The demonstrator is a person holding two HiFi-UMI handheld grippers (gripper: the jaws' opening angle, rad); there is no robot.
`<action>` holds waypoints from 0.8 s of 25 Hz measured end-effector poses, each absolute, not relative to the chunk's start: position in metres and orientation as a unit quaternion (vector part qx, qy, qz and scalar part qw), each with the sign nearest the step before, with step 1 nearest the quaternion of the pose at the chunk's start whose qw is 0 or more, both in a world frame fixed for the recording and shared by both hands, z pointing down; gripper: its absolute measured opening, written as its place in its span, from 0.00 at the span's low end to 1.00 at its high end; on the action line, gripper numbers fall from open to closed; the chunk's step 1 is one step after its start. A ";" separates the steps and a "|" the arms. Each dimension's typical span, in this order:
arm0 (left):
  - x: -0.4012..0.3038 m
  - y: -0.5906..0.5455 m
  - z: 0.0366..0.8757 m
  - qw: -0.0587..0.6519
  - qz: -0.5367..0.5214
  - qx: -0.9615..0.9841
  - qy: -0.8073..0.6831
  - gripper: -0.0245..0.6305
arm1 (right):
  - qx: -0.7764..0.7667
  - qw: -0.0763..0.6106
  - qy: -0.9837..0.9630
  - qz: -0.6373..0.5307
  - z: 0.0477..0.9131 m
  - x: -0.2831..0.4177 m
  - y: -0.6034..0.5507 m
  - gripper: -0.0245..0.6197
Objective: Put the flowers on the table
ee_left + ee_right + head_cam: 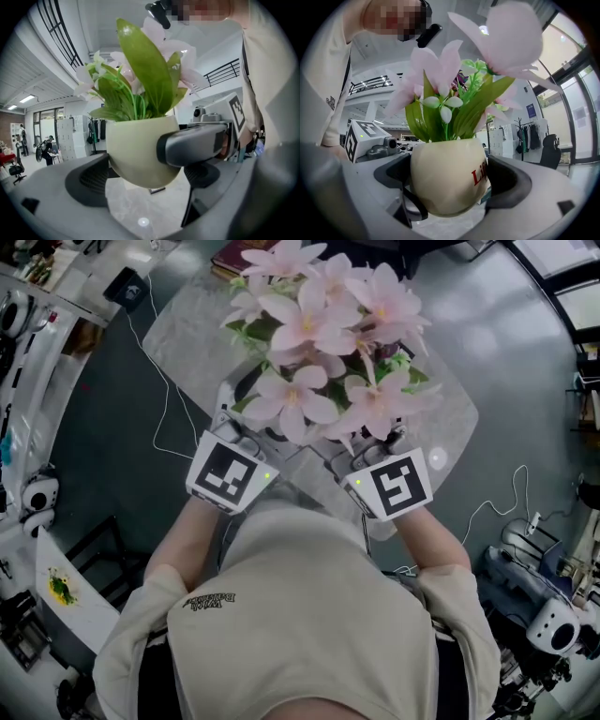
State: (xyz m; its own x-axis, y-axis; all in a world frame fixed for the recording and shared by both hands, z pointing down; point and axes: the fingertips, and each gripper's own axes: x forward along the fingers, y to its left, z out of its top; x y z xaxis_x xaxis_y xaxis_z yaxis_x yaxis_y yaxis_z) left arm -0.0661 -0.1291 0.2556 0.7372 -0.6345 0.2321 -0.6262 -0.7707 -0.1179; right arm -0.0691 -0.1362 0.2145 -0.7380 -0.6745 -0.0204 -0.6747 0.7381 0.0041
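Note:
A bunch of pink flowers with green leaves stands in a round cream pot, which carries red lettering. From the head view the blooms hide the pot. My left gripper and my right gripper hold the pot from opposite sides, each shut on it. In the left gripper view the pot sits between my jaws, and a finger of the right gripper crosses in front of it. In the right gripper view the pot fills the gap between the jaws. The pot hangs above the marbled table top.
The pale marbled table lies under the flowers, with a dark red book at its far edge. White cables trail over the dark floor. Benches with equipment line the left side, and more gear stands at the lower right.

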 end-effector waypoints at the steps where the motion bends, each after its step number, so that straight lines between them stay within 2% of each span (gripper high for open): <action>1: -0.064 -0.133 0.258 0.021 -0.132 -0.933 0.334 0.76 | -0.364 0.006 0.931 0.006 0.217 -0.067 -0.140 0.85; 11: -0.036 -0.223 0.267 0.054 -0.133 -0.938 0.314 0.76 | -0.385 -0.004 0.922 0.022 0.226 -0.040 -0.229 0.85; 16: -0.041 -0.265 0.282 0.089 -0.138 -0.934 0.318 0.76 | -0.388 0.001 0.922 -0.010 0.251 -0.044 -0.272 0.85; 20: -0.033 -0.294 0.310 0.071 -0.136 -0.937 0.314 0.76 | -0.393 -0.012 0.919 -0.024 0.278 -0.036 -0.302 0.85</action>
